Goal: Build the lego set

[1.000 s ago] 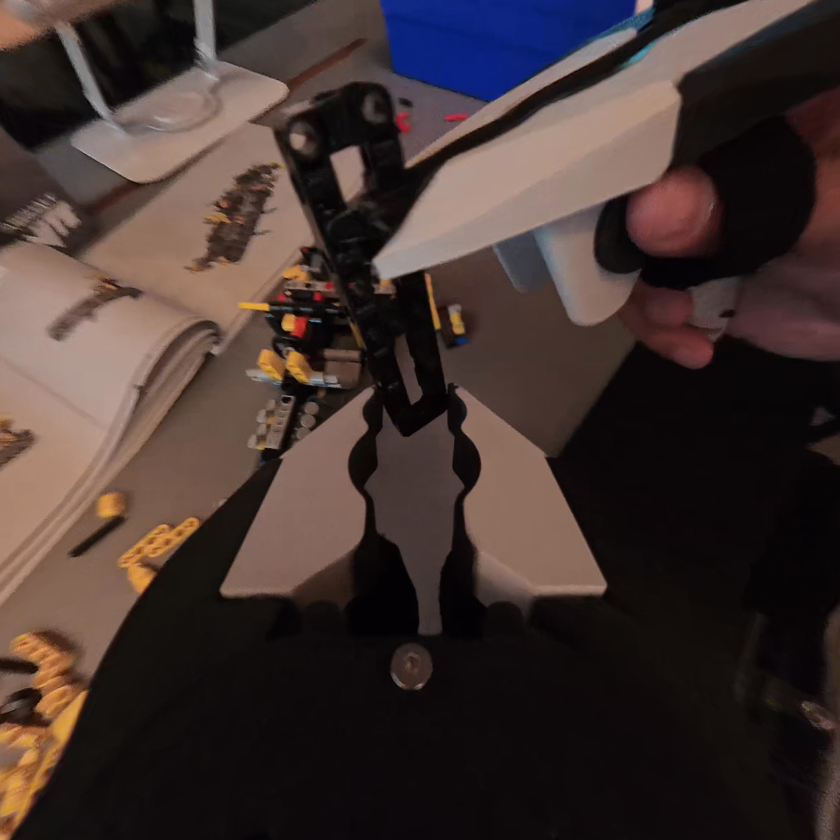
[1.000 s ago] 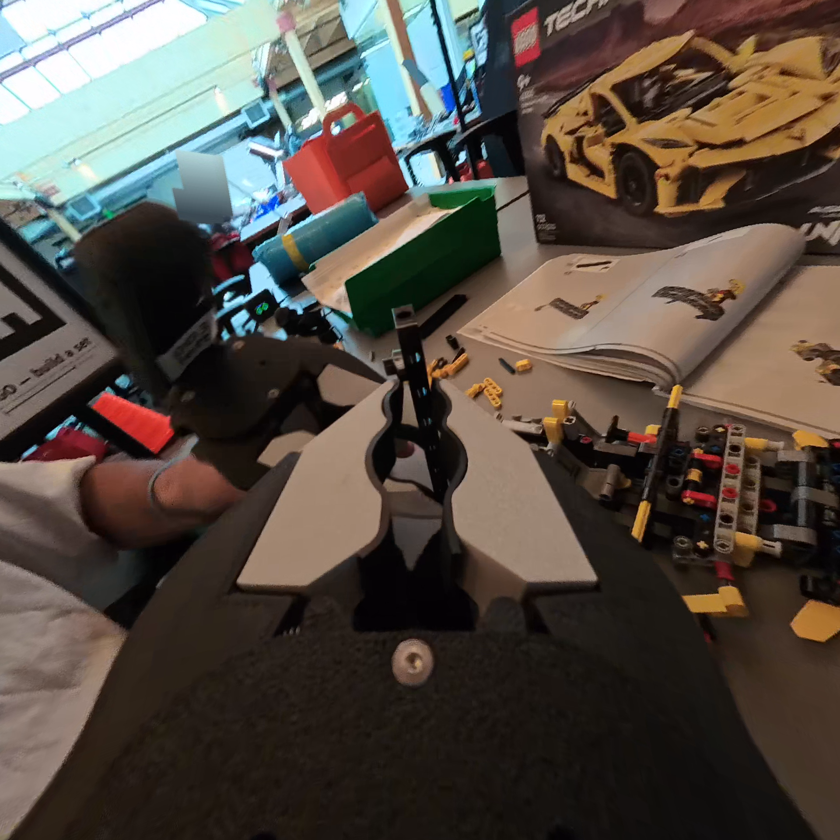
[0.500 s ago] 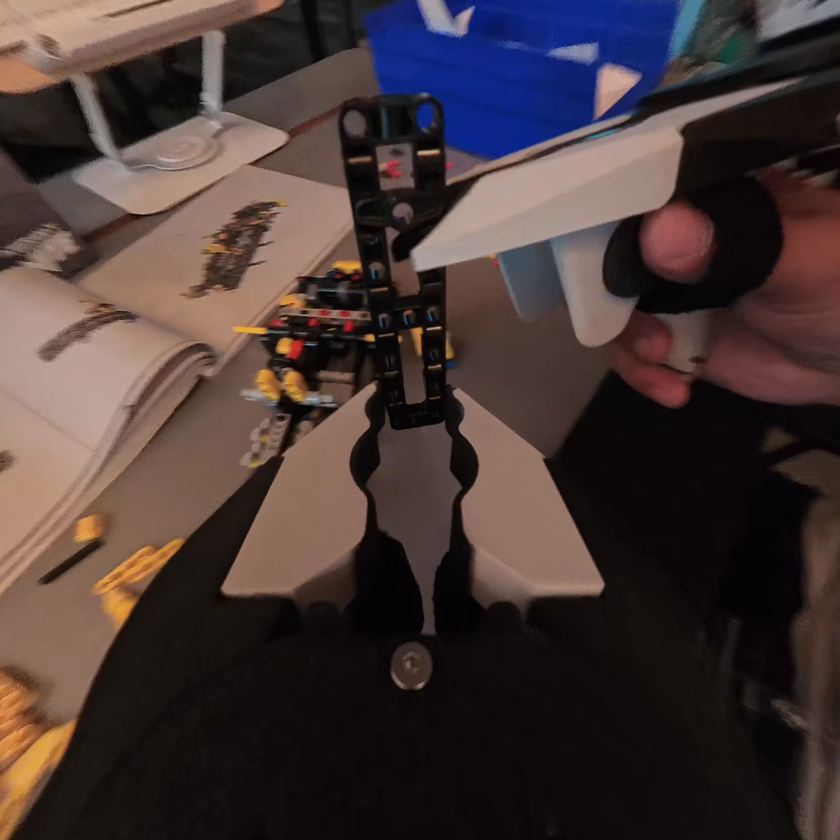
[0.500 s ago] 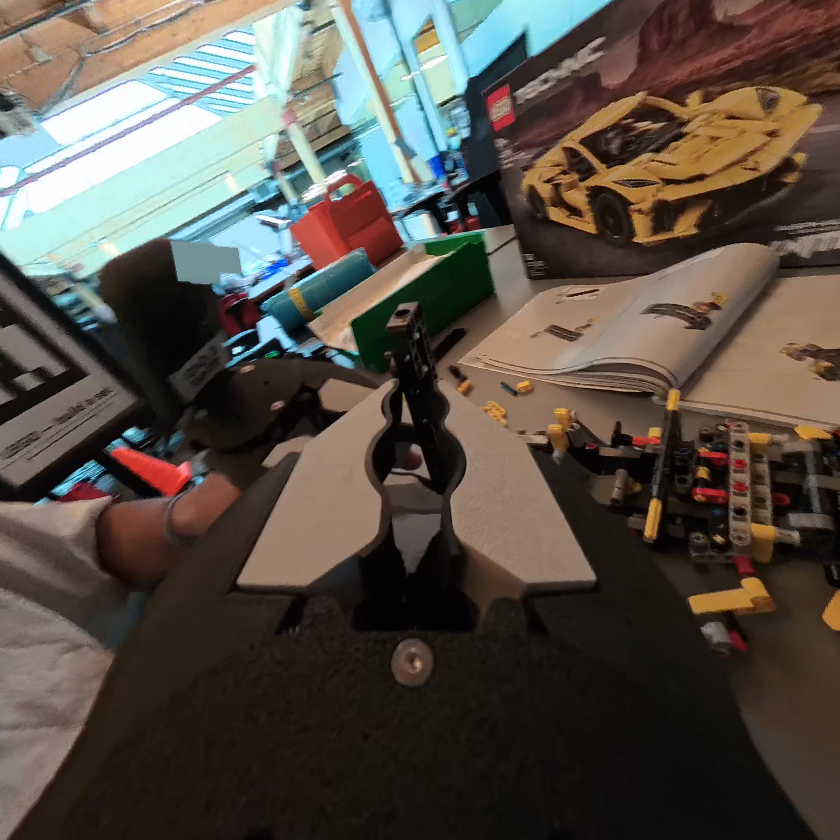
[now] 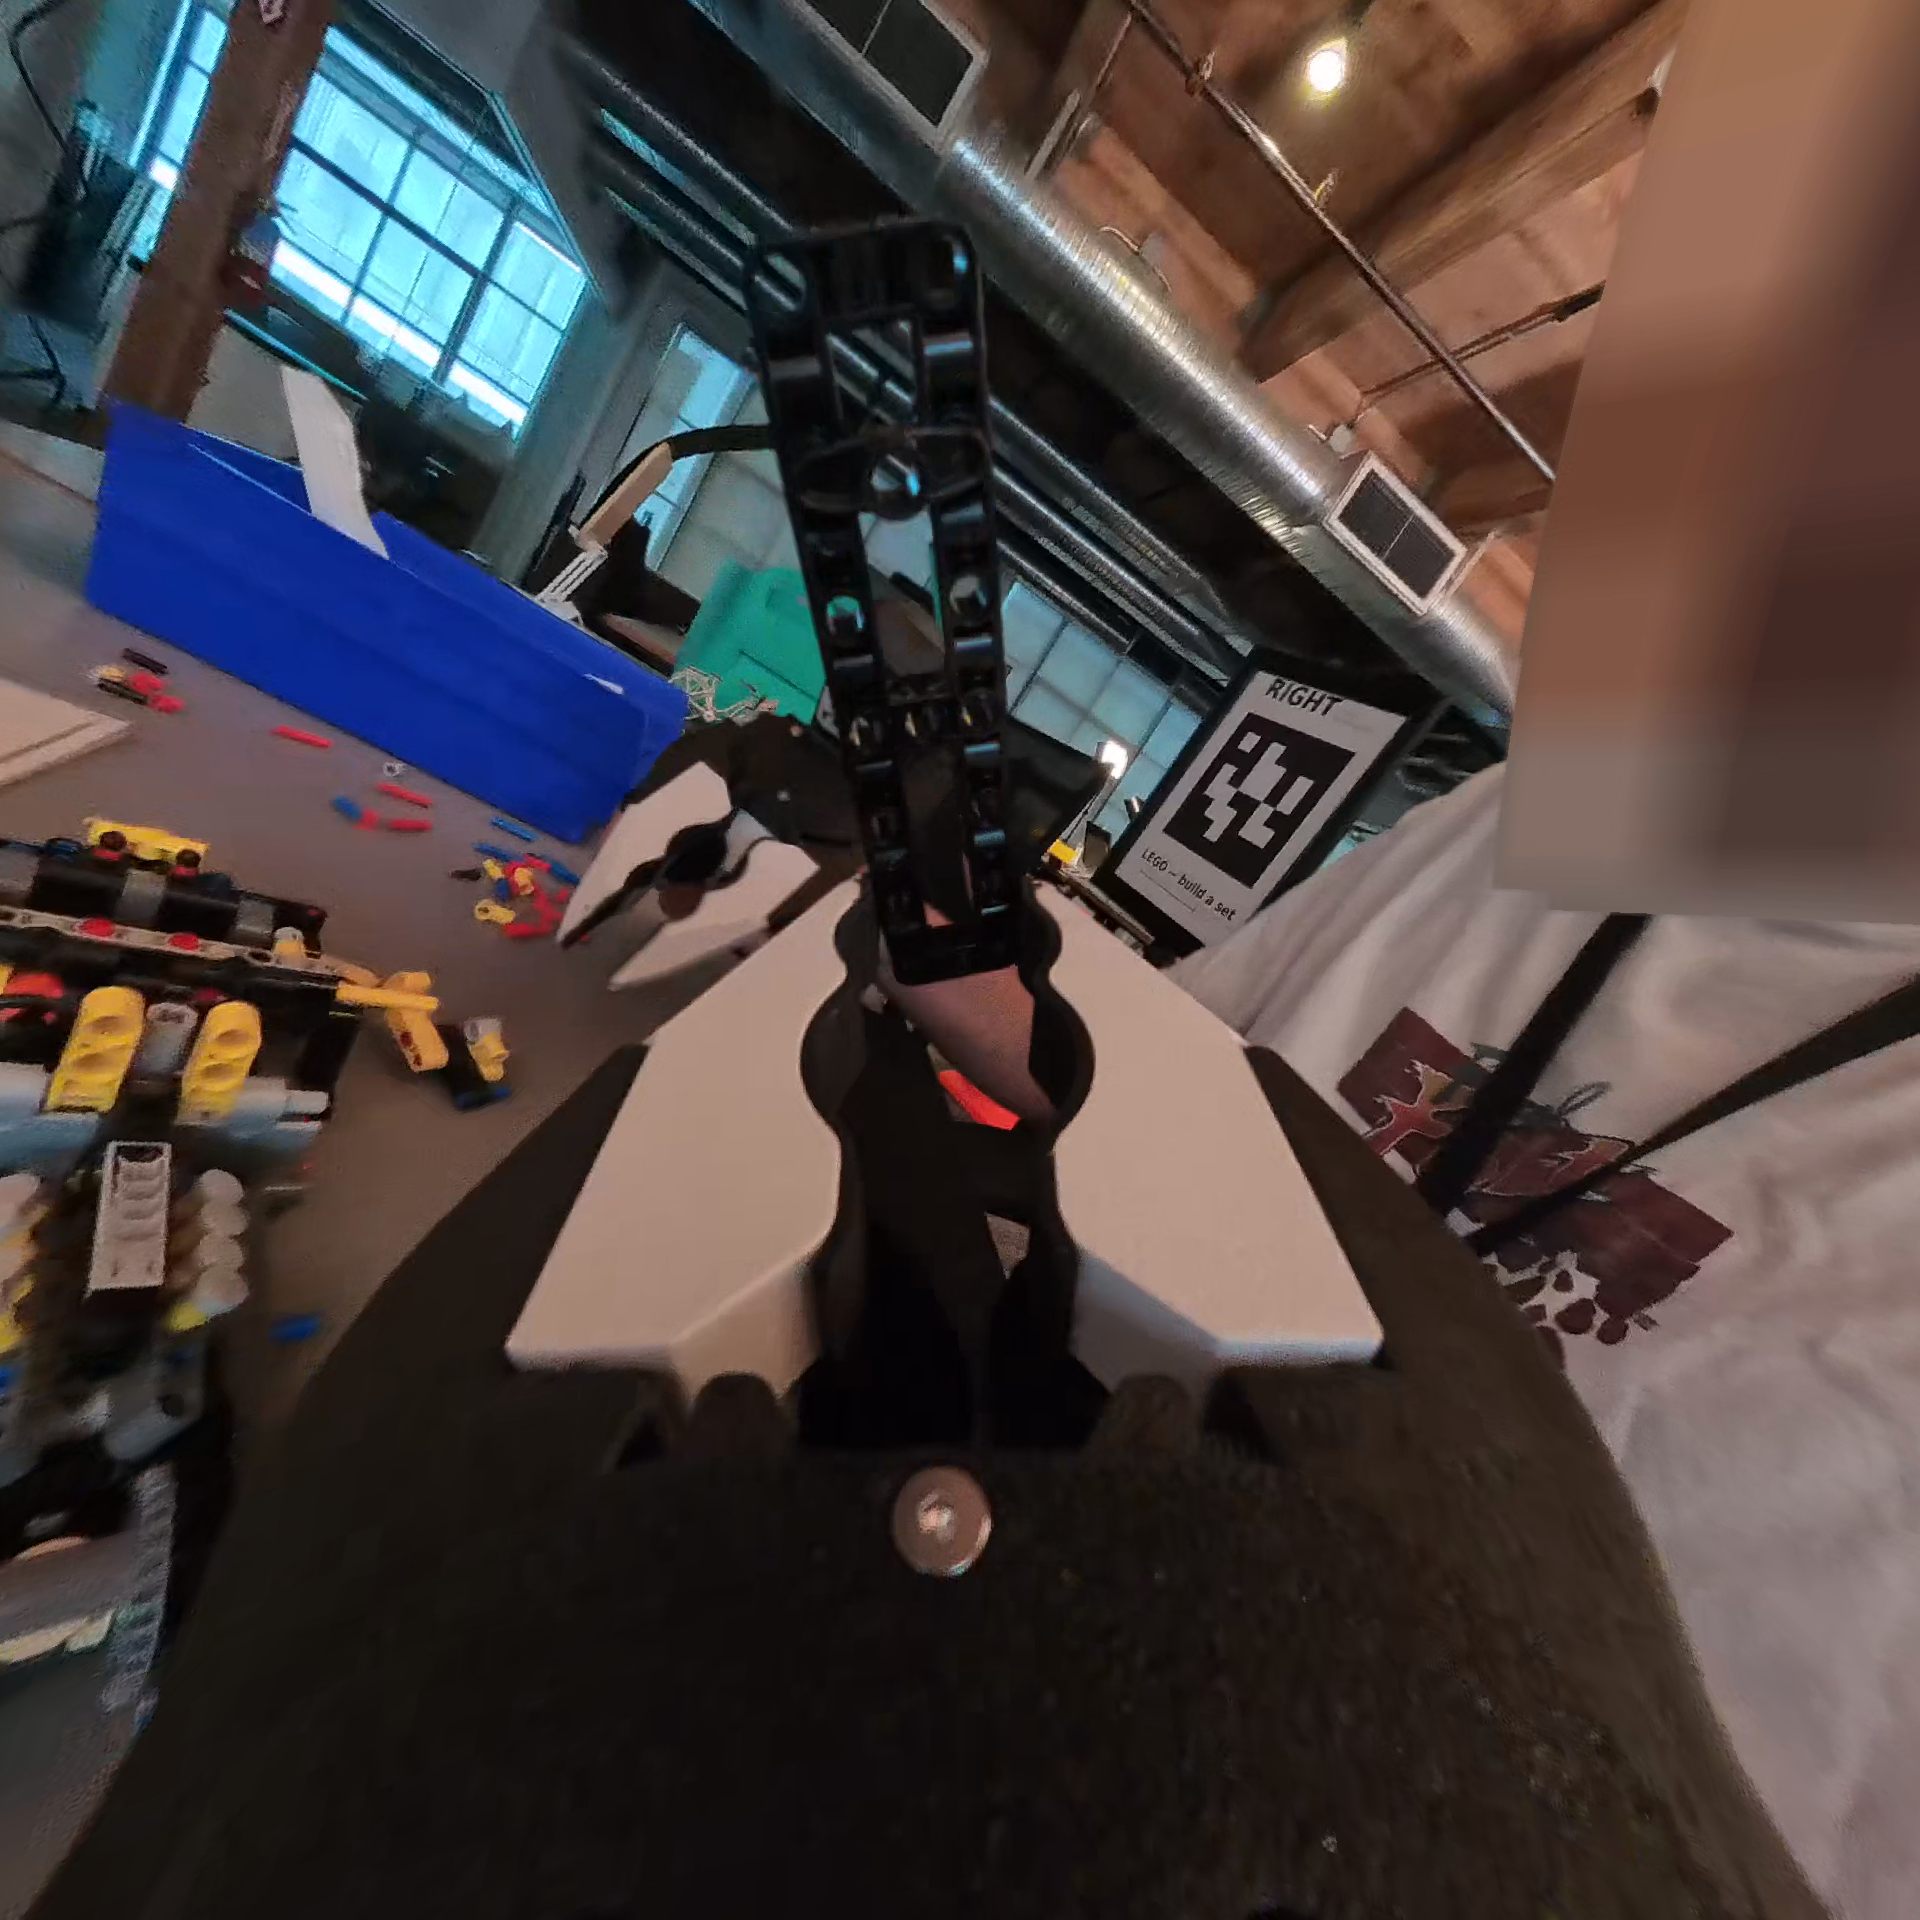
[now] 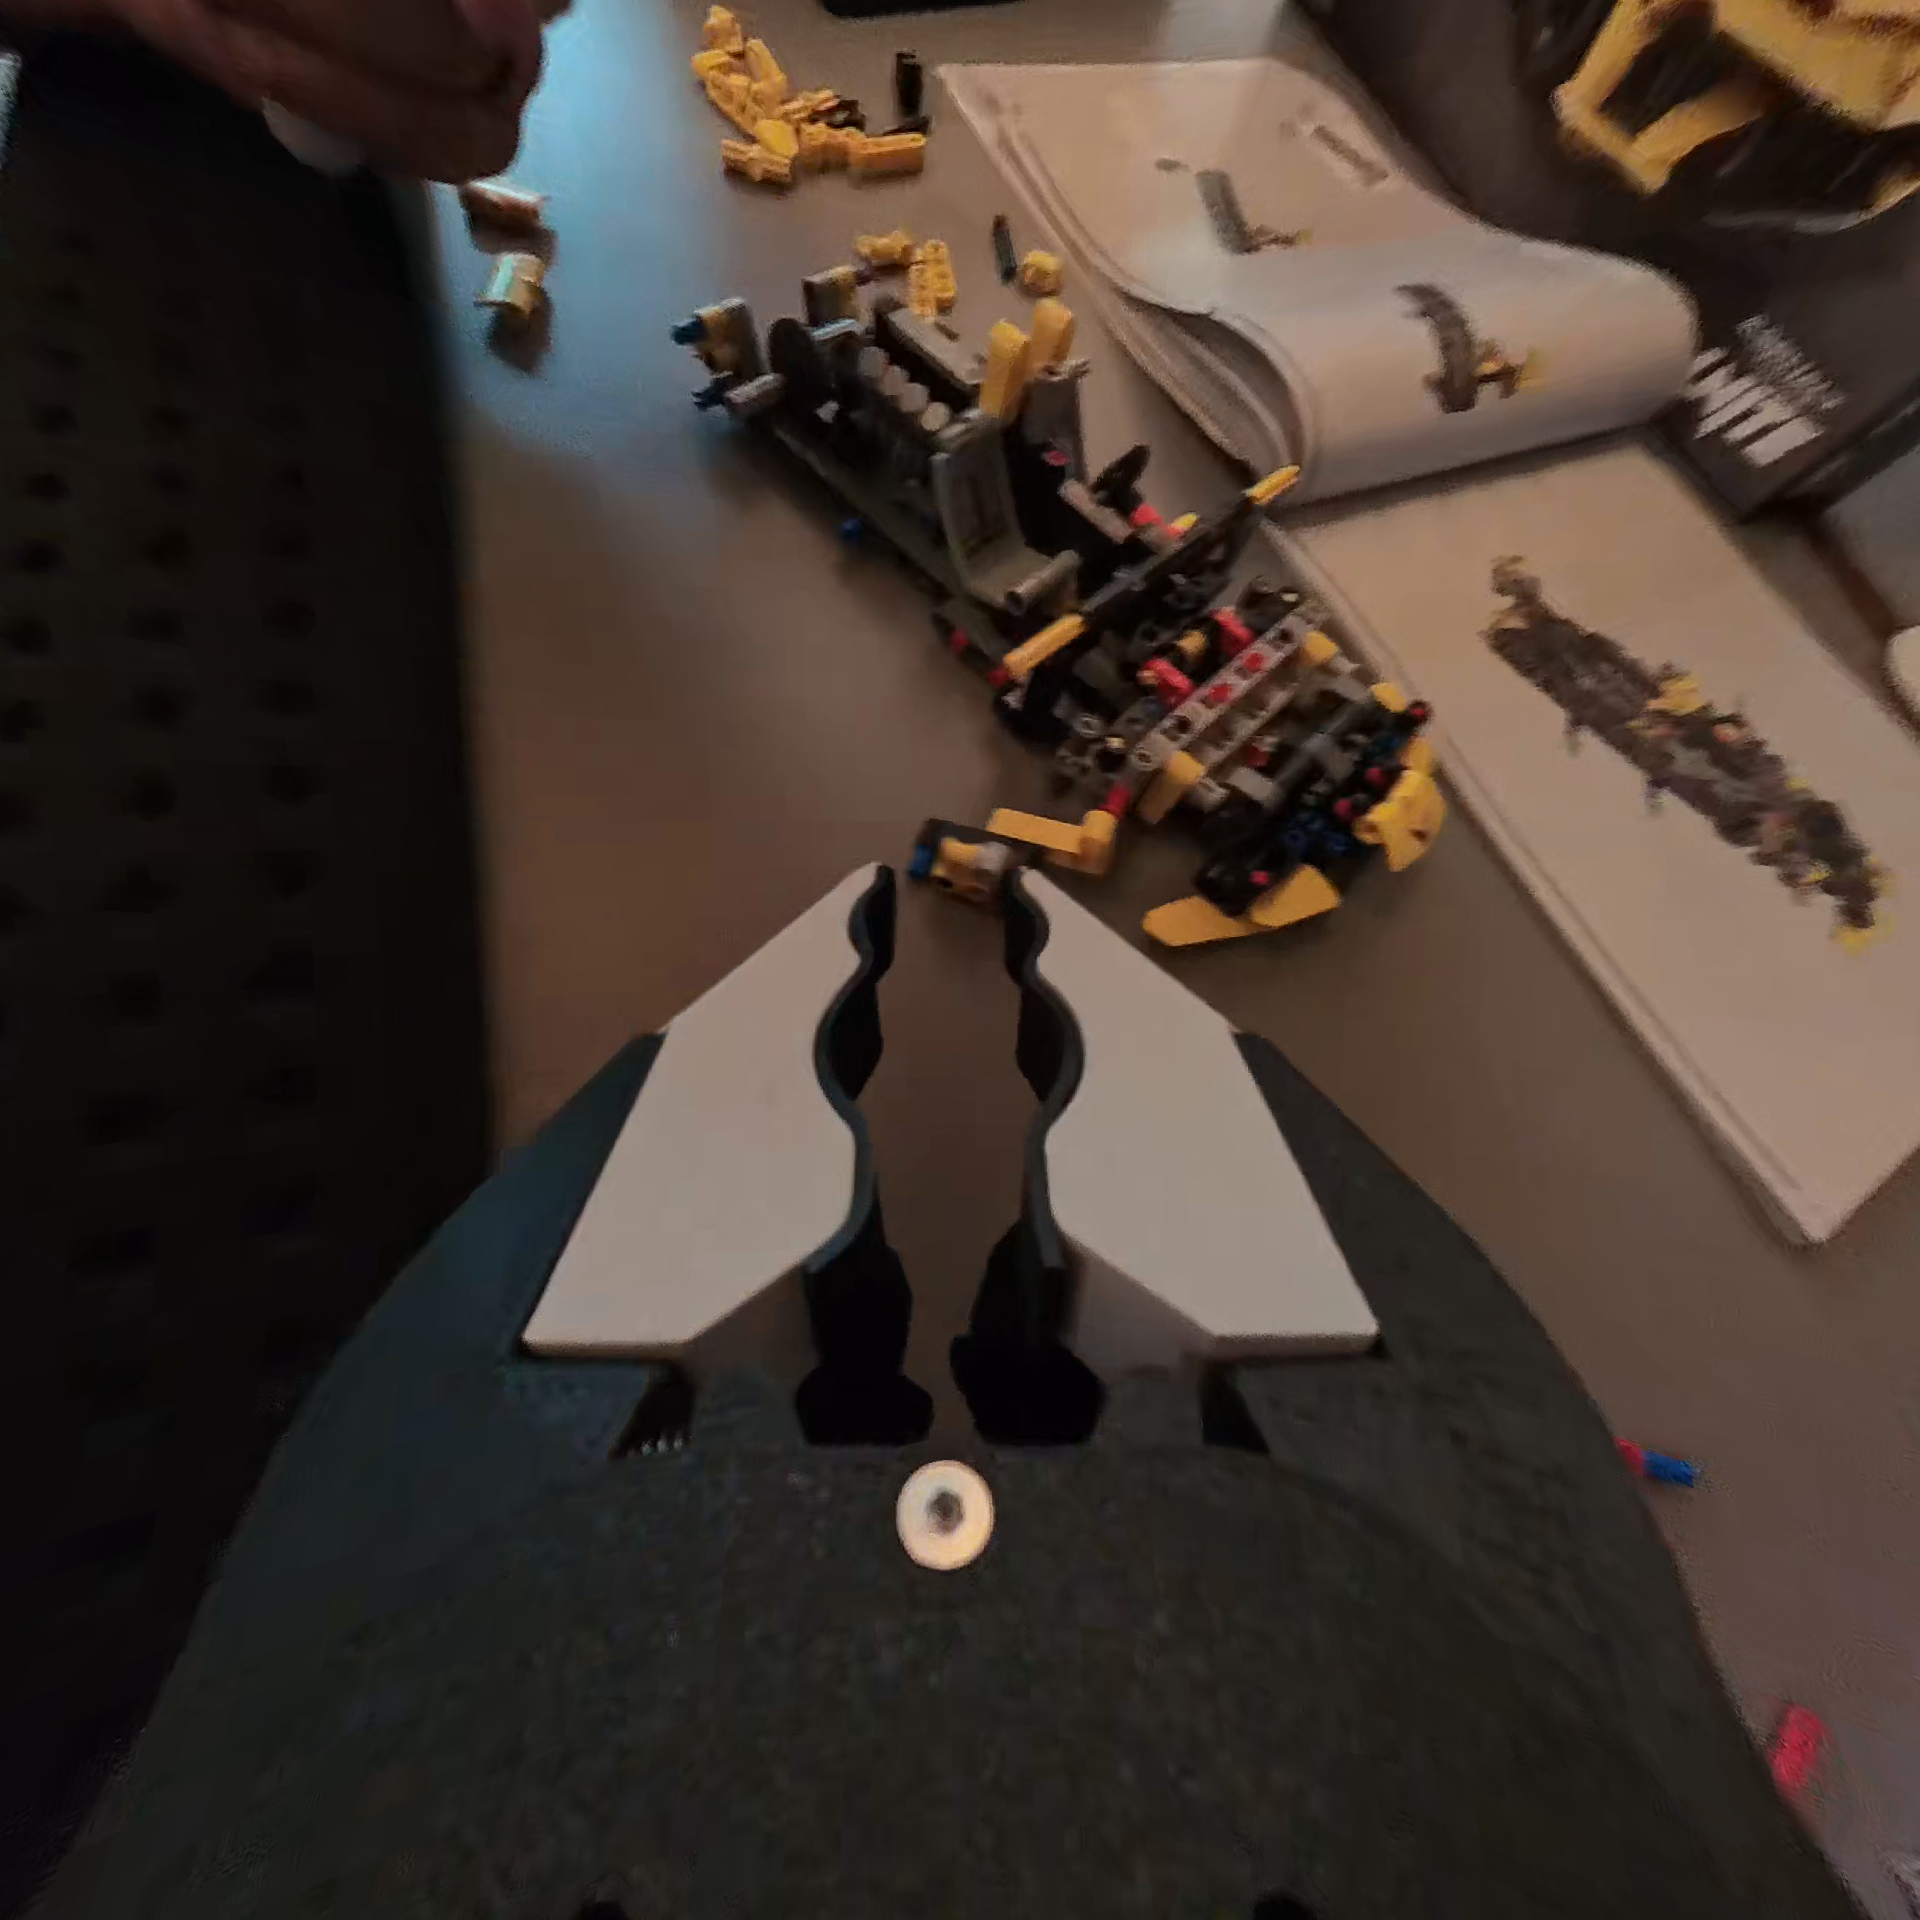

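Observation:
In the left wrist view my left gripper [image 5: 940, 925] is shut on the lower end of a long black Lego frame [image 5: 894, 540], which stands upright in the air. The partly built black, grey and yellow model [image 5: 156, 987] lies on the table at the left. My right gripper [image 6: 945, 894] is open and empty, pointing down at the table. A small yellow and grey piece [image 6: 977, 857] lies just beyond its tips, and the model [image 6: 1091, 582] is farther ahead. The right gripper [image 5: 592, 956] also shows low behind the frame in the left wrist view.
An open instruction booklet [image 6: 1351, 312] and the set's box [image 6: 1766, 156] lie right of the model. Loose yellow pieces [image 6: 800, 114] lie at the back. A hand [image 6: 416, 73] is at the top left. A blue bin [image 5: 343, 623] stands behind scattered red and blue pins [image 5: 509, 883]. Spacing between my two grippers at the tips: around 20 centimeters.
My right gripper has let go of the black frame, opened, and swung down toward the table. My left gripper keeps the frame and has tilted upward, away from the table.

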`<state>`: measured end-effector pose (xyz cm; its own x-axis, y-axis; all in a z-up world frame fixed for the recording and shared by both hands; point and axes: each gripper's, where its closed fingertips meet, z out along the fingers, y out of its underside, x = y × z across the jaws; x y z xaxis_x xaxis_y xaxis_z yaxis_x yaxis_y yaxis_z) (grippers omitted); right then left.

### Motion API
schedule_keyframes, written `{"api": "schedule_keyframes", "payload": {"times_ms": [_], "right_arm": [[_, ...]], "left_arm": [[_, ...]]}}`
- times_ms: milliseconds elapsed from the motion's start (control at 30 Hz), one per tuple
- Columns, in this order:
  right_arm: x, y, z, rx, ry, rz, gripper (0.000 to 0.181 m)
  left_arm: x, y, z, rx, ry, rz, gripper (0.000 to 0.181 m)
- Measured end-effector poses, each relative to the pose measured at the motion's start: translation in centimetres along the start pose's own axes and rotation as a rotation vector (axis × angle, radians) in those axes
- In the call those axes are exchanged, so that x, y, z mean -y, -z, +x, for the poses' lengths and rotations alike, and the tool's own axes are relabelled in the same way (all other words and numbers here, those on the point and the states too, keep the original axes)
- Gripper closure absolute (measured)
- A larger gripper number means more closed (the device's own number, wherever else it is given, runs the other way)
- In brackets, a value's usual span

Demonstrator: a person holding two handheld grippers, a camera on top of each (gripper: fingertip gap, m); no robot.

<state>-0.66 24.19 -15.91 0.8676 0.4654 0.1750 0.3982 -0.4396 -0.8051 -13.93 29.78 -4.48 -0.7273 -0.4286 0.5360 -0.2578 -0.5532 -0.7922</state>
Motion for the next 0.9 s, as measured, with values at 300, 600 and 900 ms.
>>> {"api": "schedule_keyframes", "payload": {"times_ms": [300,600,900], "right_arm": [[-1.7,-2.7,0.8,0.121,-0.482,-0.092,0.151],[-0.1,-3.8,-2.0,0.270,-0.567,-0.062,0.146],[0.5,-3.3,-1.7,0.241,-0.200,-0.084,0.139]], "left_arm": [[-1.4,-0.3,-0.4,-0.008,0.049,-0.050,0.153],[-1.9,-0.5,-0.5,-0.003,0.047,-0.074,0.153],[-1.9,-0.5,-0.6,0.000,0.052,-0.072,0.153]]}}
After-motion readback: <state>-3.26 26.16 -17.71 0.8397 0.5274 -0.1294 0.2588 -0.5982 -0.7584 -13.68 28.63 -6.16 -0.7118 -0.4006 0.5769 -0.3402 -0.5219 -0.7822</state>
